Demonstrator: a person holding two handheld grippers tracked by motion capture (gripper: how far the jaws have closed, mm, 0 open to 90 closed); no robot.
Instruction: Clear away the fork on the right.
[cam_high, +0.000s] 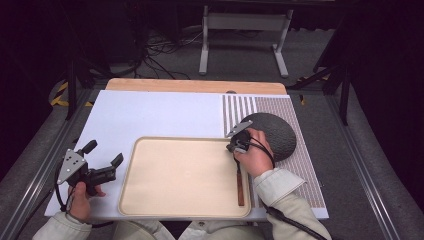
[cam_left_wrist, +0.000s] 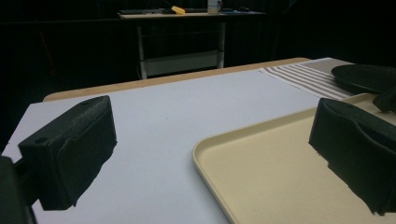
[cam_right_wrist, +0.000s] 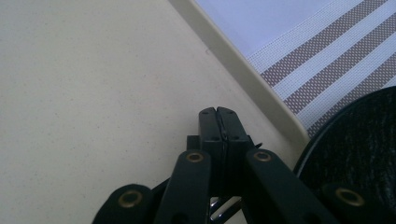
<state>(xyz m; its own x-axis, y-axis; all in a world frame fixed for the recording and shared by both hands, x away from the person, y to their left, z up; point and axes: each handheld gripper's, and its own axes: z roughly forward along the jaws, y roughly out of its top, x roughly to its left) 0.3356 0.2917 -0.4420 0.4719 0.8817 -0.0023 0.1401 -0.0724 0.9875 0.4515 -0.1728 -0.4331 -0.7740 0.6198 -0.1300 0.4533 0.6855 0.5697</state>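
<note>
Lying beneath right gripper (cam_high: 239, 145): brown-handled utensil (cam_high: 240, 186), on tray (cam_high: 150, 200) right edge.

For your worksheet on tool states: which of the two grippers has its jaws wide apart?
The left gripper, left of the beige tray. The right gripper has its jaws pressed together over the tray.

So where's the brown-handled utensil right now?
In the high view, the utensil lies inside the tray along its right rim, under the right gripper, beside the dark plate.
</note>
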